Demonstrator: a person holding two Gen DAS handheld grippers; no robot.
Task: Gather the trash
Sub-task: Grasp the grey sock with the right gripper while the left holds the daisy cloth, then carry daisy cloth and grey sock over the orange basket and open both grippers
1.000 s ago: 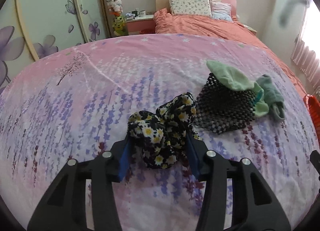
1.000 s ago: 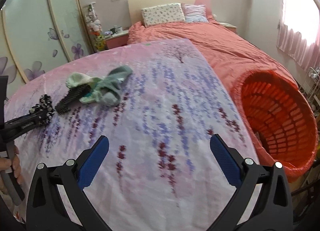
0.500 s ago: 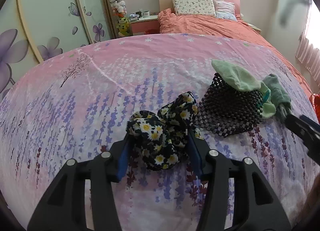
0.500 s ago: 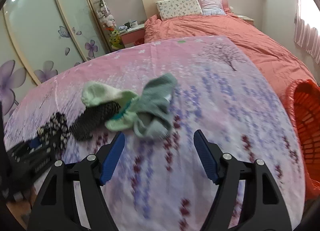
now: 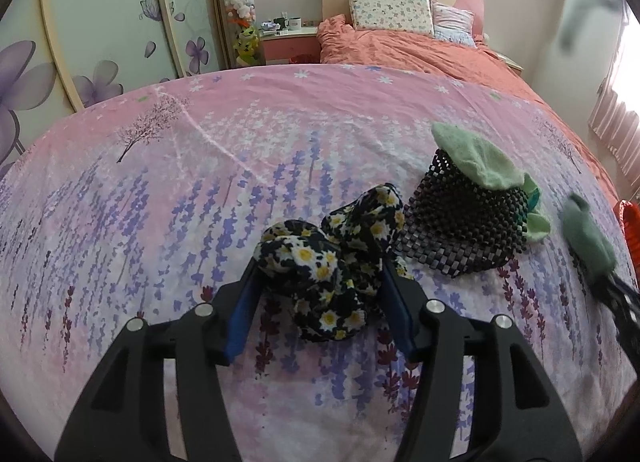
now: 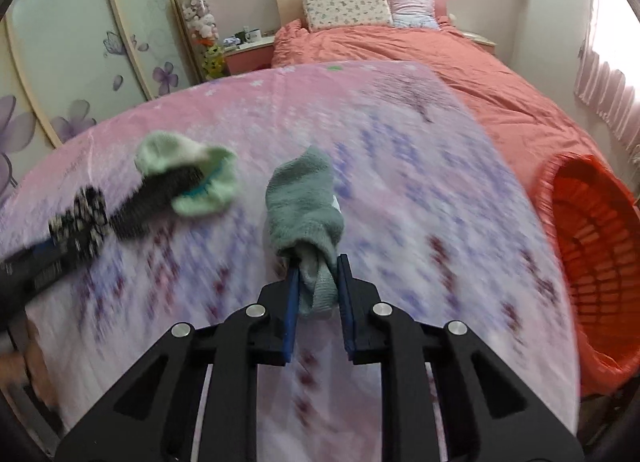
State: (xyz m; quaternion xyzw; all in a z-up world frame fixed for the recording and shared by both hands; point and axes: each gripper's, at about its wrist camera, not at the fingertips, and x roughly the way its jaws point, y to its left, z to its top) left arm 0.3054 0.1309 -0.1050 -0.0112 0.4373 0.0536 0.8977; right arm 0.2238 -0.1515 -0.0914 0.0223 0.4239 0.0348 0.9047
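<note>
Grey-green sock (image 6: 304,206) is pinched at one end by the right gripper (image 6: 318,282), whose jaws have just been closing; it angles down over the floral sheet (image 6: 400,182). Left gripper (image 5: 320,282), also angled down, has just been opening around the daisy cloth (image 5: 332,254); contact unclear. Orange basket (image 6: 592,254) sits right. No legible writing.
</note>
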